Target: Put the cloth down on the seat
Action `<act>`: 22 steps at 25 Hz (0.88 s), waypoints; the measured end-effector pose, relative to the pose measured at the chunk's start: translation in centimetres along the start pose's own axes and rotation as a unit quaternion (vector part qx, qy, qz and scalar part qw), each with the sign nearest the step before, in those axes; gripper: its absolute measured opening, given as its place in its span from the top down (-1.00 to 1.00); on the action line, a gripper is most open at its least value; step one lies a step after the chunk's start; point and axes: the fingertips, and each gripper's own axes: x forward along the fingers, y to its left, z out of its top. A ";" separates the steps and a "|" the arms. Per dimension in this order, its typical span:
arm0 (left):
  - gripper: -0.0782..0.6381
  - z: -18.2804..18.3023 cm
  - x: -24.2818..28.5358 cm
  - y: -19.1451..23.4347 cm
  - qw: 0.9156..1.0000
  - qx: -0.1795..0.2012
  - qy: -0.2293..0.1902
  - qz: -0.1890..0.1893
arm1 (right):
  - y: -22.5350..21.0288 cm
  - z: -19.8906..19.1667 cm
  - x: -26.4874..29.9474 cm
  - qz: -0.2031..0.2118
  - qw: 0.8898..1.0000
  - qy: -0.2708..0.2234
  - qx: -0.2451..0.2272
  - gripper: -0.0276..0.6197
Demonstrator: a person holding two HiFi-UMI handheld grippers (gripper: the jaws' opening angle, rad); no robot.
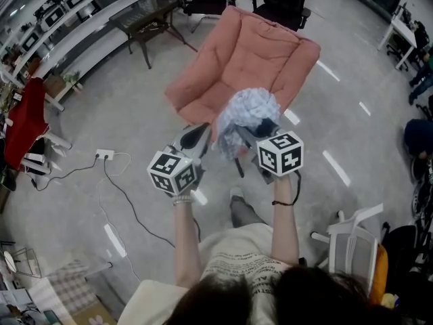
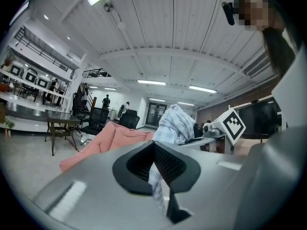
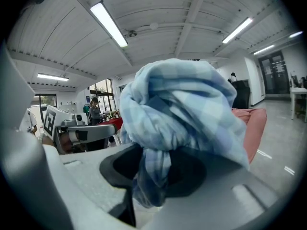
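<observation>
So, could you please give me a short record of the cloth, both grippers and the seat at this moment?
cloth: blue and white check, bunched, held up in the air
left gripper: shut on a strip of the cloth
right gripper: shut on the bunched cloth
seat: pink cushioned chair, just beyond the cloth
task state: cloth not yet laid on the seat

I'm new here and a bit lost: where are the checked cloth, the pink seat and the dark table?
cloth (image 1: 252,107), head view, top of the bundle.
seat (image 1: 233,56), head view, middle of its cushion.
table (image 1: 145,10), head view, its dark top.
</observation>
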 end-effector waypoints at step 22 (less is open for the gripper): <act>0.79 2.7 10.0 10.9 1.000 -0.019 0.006 0.011 | -8.1 5.9 12.2 0.020 0.999 0.024 0.002 0.49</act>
